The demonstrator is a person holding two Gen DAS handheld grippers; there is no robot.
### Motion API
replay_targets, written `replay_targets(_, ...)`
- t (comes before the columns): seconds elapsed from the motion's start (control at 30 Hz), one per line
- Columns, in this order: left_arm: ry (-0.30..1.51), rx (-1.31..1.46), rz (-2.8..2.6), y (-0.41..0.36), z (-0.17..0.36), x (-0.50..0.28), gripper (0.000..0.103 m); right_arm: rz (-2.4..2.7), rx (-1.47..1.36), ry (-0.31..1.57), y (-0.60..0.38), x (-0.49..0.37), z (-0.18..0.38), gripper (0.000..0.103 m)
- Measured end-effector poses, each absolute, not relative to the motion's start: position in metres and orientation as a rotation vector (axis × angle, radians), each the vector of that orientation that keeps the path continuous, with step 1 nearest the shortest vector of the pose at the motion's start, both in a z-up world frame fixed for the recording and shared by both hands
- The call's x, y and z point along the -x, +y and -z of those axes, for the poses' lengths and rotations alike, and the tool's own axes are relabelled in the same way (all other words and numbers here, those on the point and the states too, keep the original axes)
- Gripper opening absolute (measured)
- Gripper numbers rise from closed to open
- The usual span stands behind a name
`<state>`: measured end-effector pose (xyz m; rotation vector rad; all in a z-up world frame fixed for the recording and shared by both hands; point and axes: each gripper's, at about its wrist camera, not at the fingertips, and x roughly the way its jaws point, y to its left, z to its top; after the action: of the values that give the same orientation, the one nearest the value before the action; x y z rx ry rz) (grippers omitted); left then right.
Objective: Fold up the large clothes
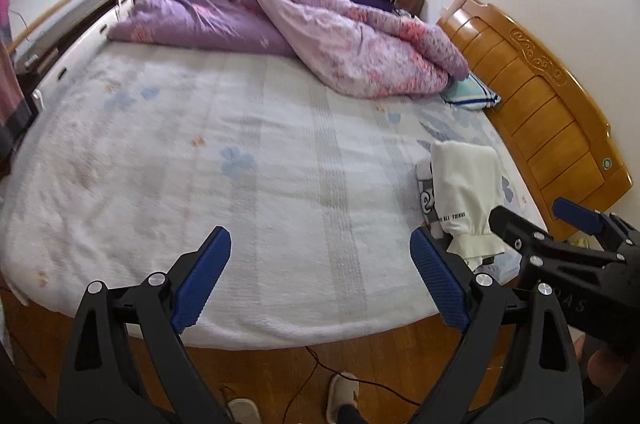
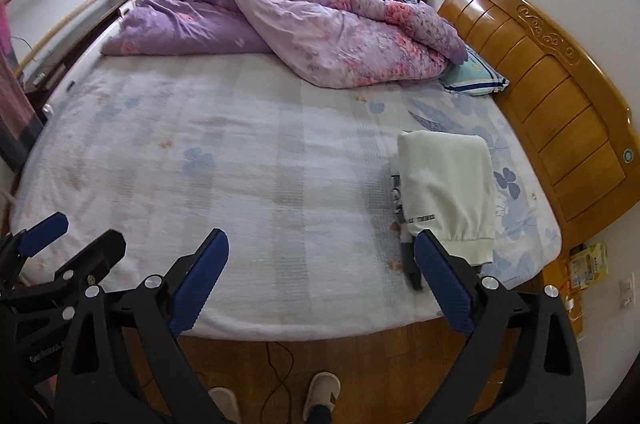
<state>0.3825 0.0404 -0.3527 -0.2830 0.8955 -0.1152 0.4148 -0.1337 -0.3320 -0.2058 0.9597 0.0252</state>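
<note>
A folded cream garment [image 1: 466, 194] with a line of black print lies on top of other folded clothes at the bed's front right corner, near the headboard; it also shows in the right wrist view [image 2: 448, 188]. My left gripper [image 1: 320, 280] is open and empty, held above the bed's front edge. My right gripper [image 2: 320, 284] is open and empty, held just left of the folded pile. In the left wrist view the right gripper [image 1: 536, 220] shows at the right, beside the pile. In the right wrist view the left gripper [image 2: 76, 236] shows at the lower left.
A crumpled purple floral duvet [image 2: 288, 28] fills the far side of the bed [image 2: 240, 160]. A striped pillow [image 2: 476, 76] lies by the wooden headboard [image 2: 560, 76]. A dark cabinet [image 2: 76, 48] stands on the left. A cable [image 2: 276, 364] and my slippers [image 2: 320, 396] are on the wooden floor.
</note>
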Motion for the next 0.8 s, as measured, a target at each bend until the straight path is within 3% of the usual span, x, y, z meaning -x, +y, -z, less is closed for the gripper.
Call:
replay_targets(0.37,0.795,0.225,0.041,0.068,0.228,-0.320,0.098,-0.068,0.170,0.849,-0.117,-0.360,0.232,0.092)
replay_targets(0.8,0.616,0.126,-0.007,0.086,0.107,-0.239,0.098,-0.123,0.141,0.634,-0.098,-0.280,0.115,0.092)
